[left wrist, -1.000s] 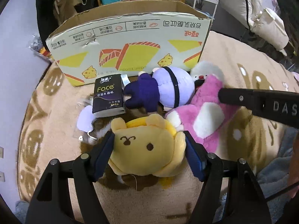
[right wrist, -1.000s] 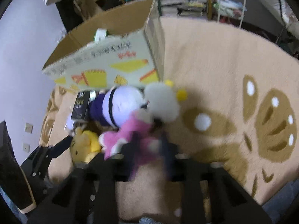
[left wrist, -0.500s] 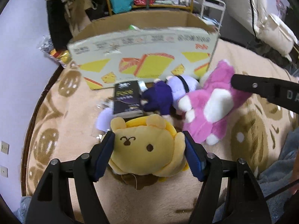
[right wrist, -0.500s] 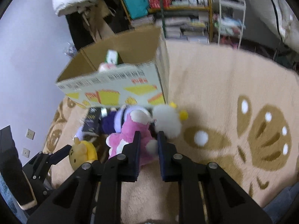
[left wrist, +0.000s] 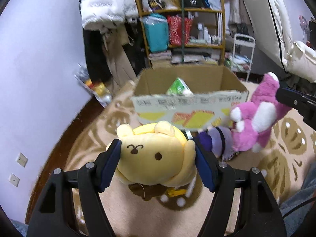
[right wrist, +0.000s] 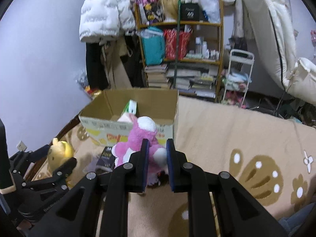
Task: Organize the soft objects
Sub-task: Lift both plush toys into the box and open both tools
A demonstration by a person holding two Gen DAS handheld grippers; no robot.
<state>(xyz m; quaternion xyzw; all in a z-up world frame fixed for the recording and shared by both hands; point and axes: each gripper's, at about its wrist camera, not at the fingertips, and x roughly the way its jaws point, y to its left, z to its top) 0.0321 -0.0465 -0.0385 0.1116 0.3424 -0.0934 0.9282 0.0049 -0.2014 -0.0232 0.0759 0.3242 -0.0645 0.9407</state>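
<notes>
My left gripper point(left wrist: 158, 158) is shut on a yellow bear plush point(left wrist: 156, 156) and holds it up above the rug; the plush also shows in the right wrist view point(right wrist: 60, 150). My right gripper point(right wrist: 157, 150) is shut on a pink and white plush point(right wrist: 138, 140), lifted in front of the open cardboard box point(right wrist: 130, 126). In the left wrist view the pink plush point(left wrist: 254, 118) hangs at the right of the box point(left wrist: 189, 106). A purple plush point(left wrist: 215, 140) lies on the rug below it.
The box holds a green pack point(left wrist: 177, 86). A black tissue pack point(right wrist: 106, 158) lies on the beige patterned rug point(right wrist: 237, 134). A crowded shelf point(right wrist: 181, 55), a white trolley point(right wrist: 239, 75), hanging coats and a white mattress stand behind. The wall is at the left.
Both grippers have risen with their plushes off the rug. The pink plush now hangs level with the box's top edge. The box's inside has come into view.
</notes>
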